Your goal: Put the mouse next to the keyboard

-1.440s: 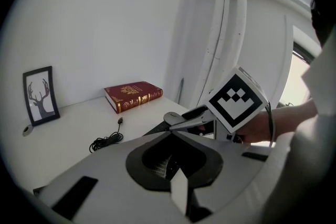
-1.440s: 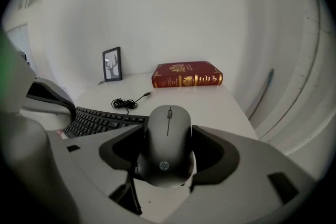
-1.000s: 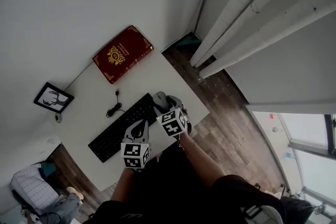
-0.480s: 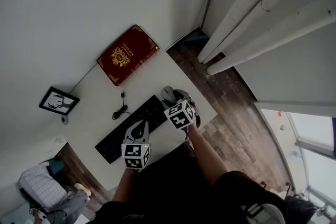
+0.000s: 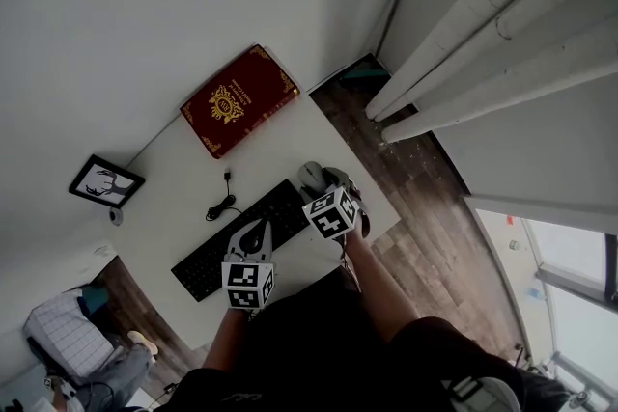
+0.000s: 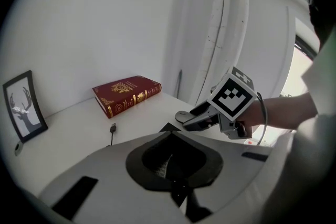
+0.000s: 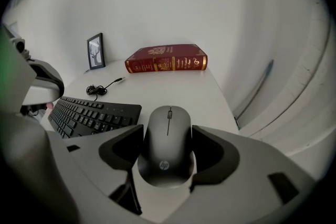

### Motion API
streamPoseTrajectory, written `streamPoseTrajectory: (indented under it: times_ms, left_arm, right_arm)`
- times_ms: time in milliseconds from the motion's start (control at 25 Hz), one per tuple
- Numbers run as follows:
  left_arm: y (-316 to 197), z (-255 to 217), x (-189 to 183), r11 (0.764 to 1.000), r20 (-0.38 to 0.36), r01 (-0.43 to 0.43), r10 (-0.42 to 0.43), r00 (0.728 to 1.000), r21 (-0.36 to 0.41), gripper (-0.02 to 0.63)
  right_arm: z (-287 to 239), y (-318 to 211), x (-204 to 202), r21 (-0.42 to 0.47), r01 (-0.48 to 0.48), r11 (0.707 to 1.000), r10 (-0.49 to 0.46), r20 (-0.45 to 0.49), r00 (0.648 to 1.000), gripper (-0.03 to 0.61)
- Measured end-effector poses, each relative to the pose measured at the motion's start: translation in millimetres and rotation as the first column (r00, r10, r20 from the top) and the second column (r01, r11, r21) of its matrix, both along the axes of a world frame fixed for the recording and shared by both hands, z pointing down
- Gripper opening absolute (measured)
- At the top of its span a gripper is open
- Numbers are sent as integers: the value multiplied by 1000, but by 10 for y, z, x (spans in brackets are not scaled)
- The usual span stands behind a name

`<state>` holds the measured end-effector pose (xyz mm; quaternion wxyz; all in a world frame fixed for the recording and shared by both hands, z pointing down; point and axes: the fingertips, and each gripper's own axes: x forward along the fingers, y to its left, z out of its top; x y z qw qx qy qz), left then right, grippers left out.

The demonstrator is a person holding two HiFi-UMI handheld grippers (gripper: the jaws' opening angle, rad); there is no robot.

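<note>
A dark grey mouse (image 7: 168, 144) sits between the jaws of my right gripper (image 7: 168, 157), which is shut on its sides. In the head view the mouse (image 5: 311, 175) is just off the right end of the black keyboard (image 5: 241, 236), close above the white table (image 5: 183, 178). From the right gripper's camera, the keyboard (image 7: 94, 115) lies immediately left of the mouse. My left gripper (image 5: 253, 241) hovers over the keyboard's front edge, shut and empty. Its own view shows the right gripper's marker cube and the mouse (image 6: 184, 114) ahead.
A red book (image 5: 241, 98) lies at the table's back. A framed deer picture (image 5: 104, 181) stands at the far left. The keyboard's coiled cable (image 5: 222, 200) lies behind the keyboard. The table's right edge drops to wooden floor just past the mouse.
The right gripper has stayed shut on the mouse and drifted slightly right beside the keyboard's end. The left gripper has barely moved.
</note>
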<state>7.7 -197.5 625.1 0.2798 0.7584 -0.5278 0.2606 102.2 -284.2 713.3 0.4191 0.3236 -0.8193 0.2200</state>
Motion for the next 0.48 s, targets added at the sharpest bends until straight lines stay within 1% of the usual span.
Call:
streamPoseTrajectory:
  times_ms: [480]
  left_arm:
    - [18, 48, -83, 999, 2, 41, -40, 999, -24, 2]
  right_arm:
    - [105, 11, 11, -18, 17, 1000, -17, -11, 1000, 302]
